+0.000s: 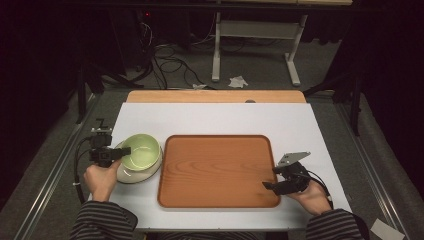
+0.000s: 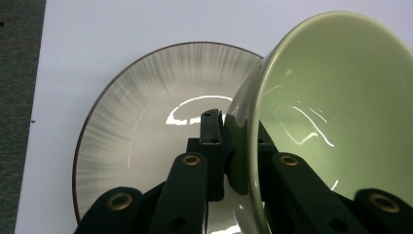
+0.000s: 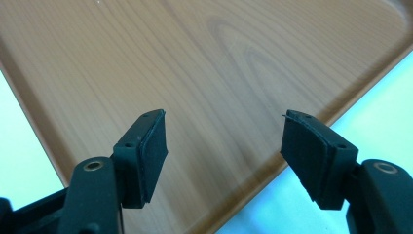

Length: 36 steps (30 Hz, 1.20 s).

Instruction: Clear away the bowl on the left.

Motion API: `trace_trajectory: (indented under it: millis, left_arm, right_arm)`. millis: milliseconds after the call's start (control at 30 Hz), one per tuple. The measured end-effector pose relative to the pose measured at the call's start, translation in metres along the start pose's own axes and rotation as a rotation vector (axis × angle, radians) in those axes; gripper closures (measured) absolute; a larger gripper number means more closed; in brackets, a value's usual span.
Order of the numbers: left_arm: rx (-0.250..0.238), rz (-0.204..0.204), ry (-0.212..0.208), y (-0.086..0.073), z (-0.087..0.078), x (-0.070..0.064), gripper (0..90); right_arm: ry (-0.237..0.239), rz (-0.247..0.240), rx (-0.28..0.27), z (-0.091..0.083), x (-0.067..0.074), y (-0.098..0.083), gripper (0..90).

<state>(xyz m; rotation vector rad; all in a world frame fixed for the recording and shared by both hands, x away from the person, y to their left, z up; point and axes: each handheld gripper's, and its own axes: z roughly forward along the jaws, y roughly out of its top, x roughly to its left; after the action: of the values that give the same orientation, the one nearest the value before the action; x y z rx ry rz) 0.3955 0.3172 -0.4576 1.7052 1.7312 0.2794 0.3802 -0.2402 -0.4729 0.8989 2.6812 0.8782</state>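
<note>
Gripping the rim of the green bowl (image 1: 141, 150), the left gripper (image 1: 119, 152) has its jaws clamped on the near wall of it, one jaw inside and one outside, as the left gripper view makes plain where the pale green rim (image 2: 253, 122) runs between the black jaws. That bowl sits tilted over the streaked plate (image 2: 141, 117), which lies flat on the white worktop (image 1: 220, 117) just left of the wooden tray (image 1: 218, 170); whether the bowl's foot touches the plate or has come clear of it I cannot tell. The right gripper (image 1: 273, 178) hangs over the tray's near right corner with its jaws wide apart and nothing between them, its pads (image 3: 151, 151) above bare wood in the right gripper view. Judging by this layout, the work is loading the tray with the crockery, and it stands at an early point: the grasp on the bowl is made, but the tray carries nothing, and both bowl and plate lie off it on the left. What seems left is to carry the bowl across the tray's left rim and set it down, then fetch the plate; the idle right gripper looks placed to steady the tray or to receive
</note>
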Motion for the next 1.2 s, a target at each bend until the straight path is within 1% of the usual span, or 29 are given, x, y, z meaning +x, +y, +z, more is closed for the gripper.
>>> trace_trajectory:
  millis: [100,133,233,267,300,400,433,467,600,633,667,700,733,767,833,1033,1133,1200]
  left_arm:
    - [-0.024,-0.002,-0.017,0.001,-0.005,-0.002,83.0]
    - [-0.029,0.001,-0.023,0.002,-0.006,-0.003,83.0]
    - [-0.037,0.013,-0.047,0.002,-0.009,-0.007,82.9]
    - [-0.039,0.022,-0.054,0.003,-0.01,-0.01,82.8]
    - [-0.039,0.022,-0.054,0.003,-0.01,-0.01,82.7]
    - [-0.034,0.028,-0.066,0.004,-0.009,-0.015,82.6]
    - [-0.028,0.037,-0.072,0.005,-0.007,-0.019,82.7]
    - [-0.028,0.037,-0.072,0.005,-0.007,-0.019,82.7]
    - [-0.024,0.063,-0.084,0.006,-0.007,-0.027,82.6]
    - [-0.023,0.072,-0.094,0.007,-0.008,-0.03,82.6]
    - [-0.023,0.072,-0.094,0.007,-0.008,-0.03,82.6]
    - [-0.023,0.075,-0.101,0.007,-0.008,-0.032,82.6]
    - [-0.022,0.079,-0.116,0.008,-0.007,-0.035,82.6]
    - [-0.022,0.079,-0.116,0.008,-0.007,-0.035,82.6]
    - [-0.013,0.086,-0.132,0.008,-0.005,-0.038,82.6]
    - [-0.009,0.105,-0.142,0.009,-0.006,-0.045,82.4]
    - [-0.006,0.116,-0.15,0.01,-0.006,-0.048,82.5]
    - [0.002,0.137,-0.144,0.01,-0.005,-0.052,82.5]
  right_arm:
    - [-0.005,0.001,0.008,0.001,0.0,0.0,35.0]
    - [-0.004,0.008,0.009,0.001,0.0,0.0,35.1]
    - [-0.003,0.003,0.011,0.001,0.0,0.0,35.0]
    - [-0.005,0.006,0.011,0.001,0.0,0.0,35.1]
    - [-0.005,0.006,0.011,0.001,0.0,0.0,35.1]
    - [-0.002,0.001,0.007,0.0,-0.001,0.0,35.1]
    - [-0.001,0.006,0.012,0.001,-0.001,0.0,35.0]
    - [-0.001,0.006,0.012,0.001,-0.001,0.0,35.0]
    - [-0.005,0.004,0.012,0.001,0.0,0.0,35.1]
    - [-0.001,0.002,0.006,0.0,-0.001,-0.001,35.1]
    - [-0.001,0.007,0.008,0.0,-0.001,-0.001,35.0]
    - [-0.001,0.007,0.008,0.0,-0.001,-0.001,35.0]
    - [-0.001,0.0,0.011,0.001,-0.001,-0.001,35.0]
    - [-0.001,0.0,0.011,0.001,-0.001,-0.001,35.0]
    - [0.0,0.005,0.017,0.002,-0.001,-0.001,35.1]
    - [-0.002,-0.001,0.016,0.002,0.0,-0.001,35.1]
    - [0.0,0.005,0.018,0.002,0.0,0.0,35.1]
    - [-0.005,-0.001,0.025,0.002,-0.001,0.0,35.0]
